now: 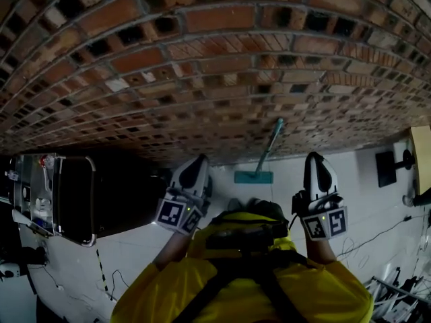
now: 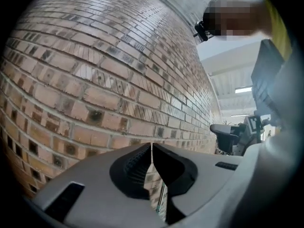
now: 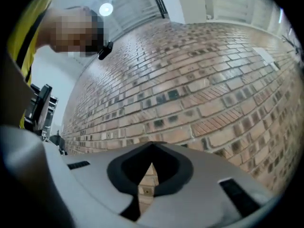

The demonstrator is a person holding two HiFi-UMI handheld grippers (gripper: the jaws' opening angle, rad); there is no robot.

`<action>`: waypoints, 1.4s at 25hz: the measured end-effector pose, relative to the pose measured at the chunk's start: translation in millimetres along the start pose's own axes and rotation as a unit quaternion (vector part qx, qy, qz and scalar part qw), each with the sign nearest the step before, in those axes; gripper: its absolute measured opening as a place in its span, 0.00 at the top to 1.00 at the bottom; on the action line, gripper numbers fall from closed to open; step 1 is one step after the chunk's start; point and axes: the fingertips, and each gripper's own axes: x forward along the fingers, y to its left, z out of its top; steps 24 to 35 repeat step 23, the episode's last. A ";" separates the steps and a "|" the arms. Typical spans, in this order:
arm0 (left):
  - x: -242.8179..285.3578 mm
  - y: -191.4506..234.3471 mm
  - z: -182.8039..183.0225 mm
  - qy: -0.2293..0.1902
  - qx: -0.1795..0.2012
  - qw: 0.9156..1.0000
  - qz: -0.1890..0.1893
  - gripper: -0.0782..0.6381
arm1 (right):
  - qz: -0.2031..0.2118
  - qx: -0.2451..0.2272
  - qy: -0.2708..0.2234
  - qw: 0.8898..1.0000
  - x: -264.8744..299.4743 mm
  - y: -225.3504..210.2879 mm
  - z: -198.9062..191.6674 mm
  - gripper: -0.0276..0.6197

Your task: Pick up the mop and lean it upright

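The mop (image 1: 264, 155) leans upright against the brick wall (image 1: 215, 66), with its teal head (image 1: 254, 177) on the white floor and its handle tilted up to the right. My left gripper (image 1: 200, 160) is raised just left of the mop and my right gripper (image 1: 314, 157) just right of it. Neither touches the mop. In the left gripper view the left gripper (image 2: 152, 148) has its jaws meeting at the tips, and a thin strip of the mop handle (image 2: 160, 197) shows behind them. The right gripper (image 3: 152, 161) is shut too, with nothing between its jaws.
A dark cart with a silver frame (image 1: 67, 197) stands at the left by the wall. Cables (image 1: 377, 237) trail over the white floor at the right, near a black stand (image 1: 389, 167) and a yellow panel (image 1: 422, 157). An office chair (image 2: 228, 134) stands beside the person.
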 end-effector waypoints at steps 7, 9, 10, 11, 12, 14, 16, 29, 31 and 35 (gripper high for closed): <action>-6.6 -5.9 14.2 -0.004 0.011 1.000 -0.001 0.87 | -0.020 0.011 0.036 0.999 3.3 -3.5 -17.0 0.95; -7.1 -2.4 12.2 -0.004 0.013 1.000 0.006 0.87 | -0.018 0.016 0.043 0.999 3.1 -0.3 -23.5 0.95; -8.0 -0.7 10.9 -0.003 0.015 1.000 0.010 0.87 | -0.017 0.014 0.045 0.999 2.6 1.5 -25.2 0.95; -9.3 0.7 9.2 0.000 0.014 1.000 0.013 0.87 | -0.016 0.014 0.045 0.999 2.0 2.8 -26.4 0.95; -10.6 1.6 7.3 0.002 0.010 1.000 0.015 0.87 | -0.016 0.016 0.046 0.999 1.8 3.3 -27.6 0.95; -12.5 1.4 4.8 0.002 -0.003 1.000 0.008 0.87 | -0.015 0.021 0.048 0.999 2.3 3.0 -30.2 0.95; -13.4 0.0 5.3 -0.001 -0.013 1.000 0.001 0.87 | -0.016 0.020 0.051 0.998 2.8 2.8 -32.4 0.95; -12.8 8.3 3.1 0.005 -0.016 1.000 0.008 0.87 | -0.016 0.020 0.037 0.999 1.8 12.3 -28.0 0.95; -12.8 8.3 3.1 0.005 -0.016 1.000 0.008 0.87 | -0.016 0.020 0.037 0.999 1.8 12.3 -28.0 0.95; -12.8 8.3 3.1 0.005 -0.016 1.000 0.008 0.87 | -0.016 0.020 0.037 0.999 1.8 12.3 -28.0 0.95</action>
